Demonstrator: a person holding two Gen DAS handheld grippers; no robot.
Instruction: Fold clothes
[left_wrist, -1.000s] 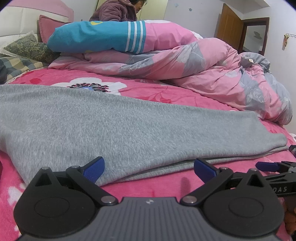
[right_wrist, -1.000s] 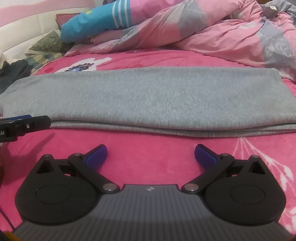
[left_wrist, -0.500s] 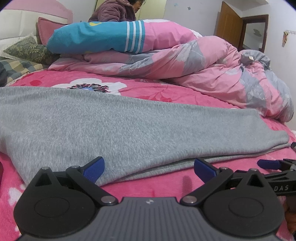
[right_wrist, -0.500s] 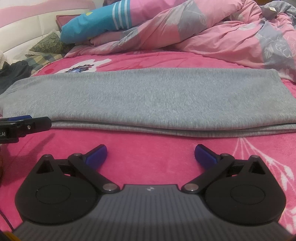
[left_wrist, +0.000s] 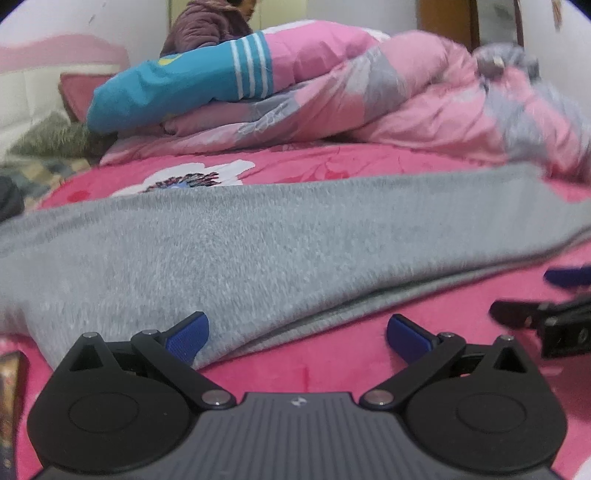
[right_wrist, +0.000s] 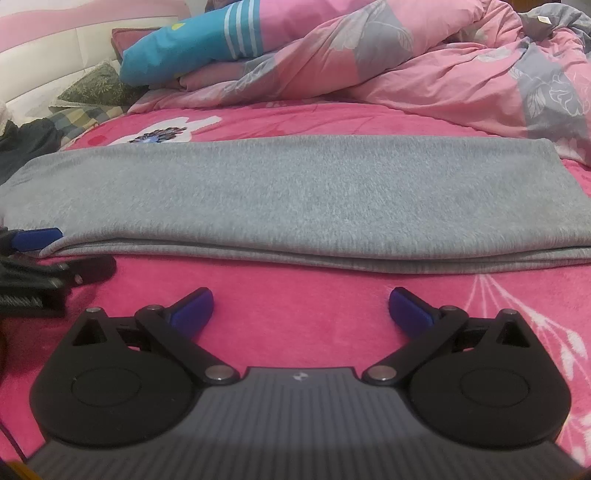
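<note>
A grey garment lies folded into a long flat band across the bed, running from 9 o'clock to 3 o'clock in the right wrist view. Its near edge shows stacked layers; its top is smooth. The sheet beneath it is bright pink with a white flower print.

The right gripper hangs low over the sheet just short of that near edge — jaws spread wide, blue pads apart, nothing between them. It touches no cloth.

The left gripper is likewise wide open and empty. In its own view, which is blurred, its left pad overlaps the garment at the near corner, while its right pad sits over bare sheet; whether the left pad touches the cloth cannot be told. The bed shows pink between the pads.

Each gripper appears in the other's view: the left one at 9 o'clock in the right wrist view, by the garment's left end, and the right one at 3 o'clock in the left wrist view.

Beyond the garment, at 12 o'clock, a pink and grey quilt is heaped up, with a blue and pink pillow on it. A patterned cushion lies at 10 o'clock. In the left wrist view a person in a purple jacket sits behind the pillow.
</note>
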